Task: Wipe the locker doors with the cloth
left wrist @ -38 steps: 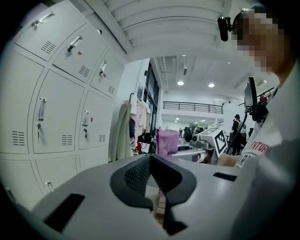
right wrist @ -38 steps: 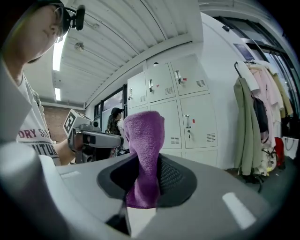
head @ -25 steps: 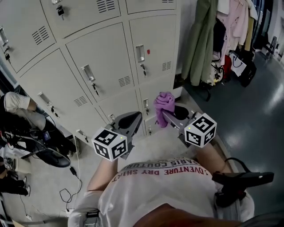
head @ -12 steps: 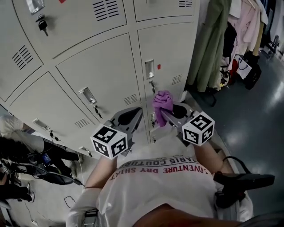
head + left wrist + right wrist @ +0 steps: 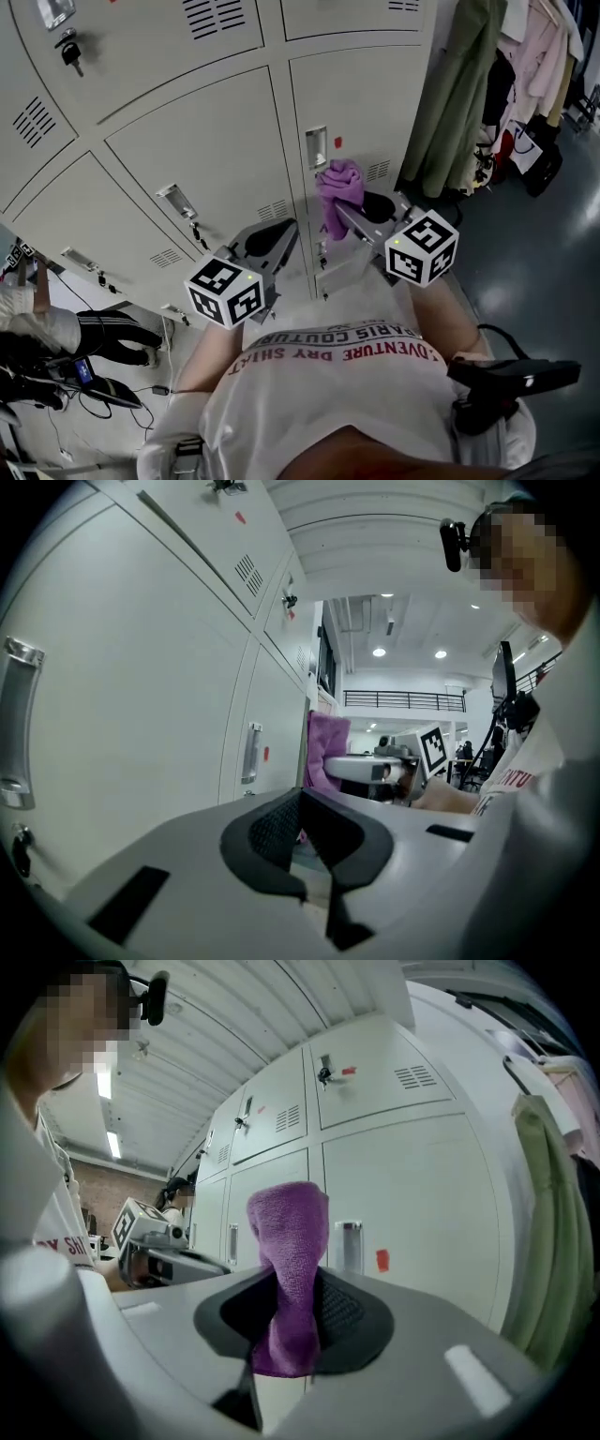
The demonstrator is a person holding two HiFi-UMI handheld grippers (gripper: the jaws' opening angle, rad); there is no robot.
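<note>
A purple cloth sticks up out of my right gripper, which is shut on it. The cloth's top is close in front of a grey locker door, just beside its recessed handle and red sticker; whether it touches the door I cannot tell. In the right gripper view the cloth stands upright between the dark pads of the right gripper. My left gripper is lower and to the left, shut with nothing in it. The left gripper view shows the left gripper with the cloth beyond it.
Grey locker doors fill the wall ahead, some with keys in their locks. Hanging clothes and bags crowd the right. A seated person and cables are on the floor at the left.
My right gripper has lifted the cloth from the lower lockers up to the door with the red sticker. The left gripper has stayed low and shut.
</note>
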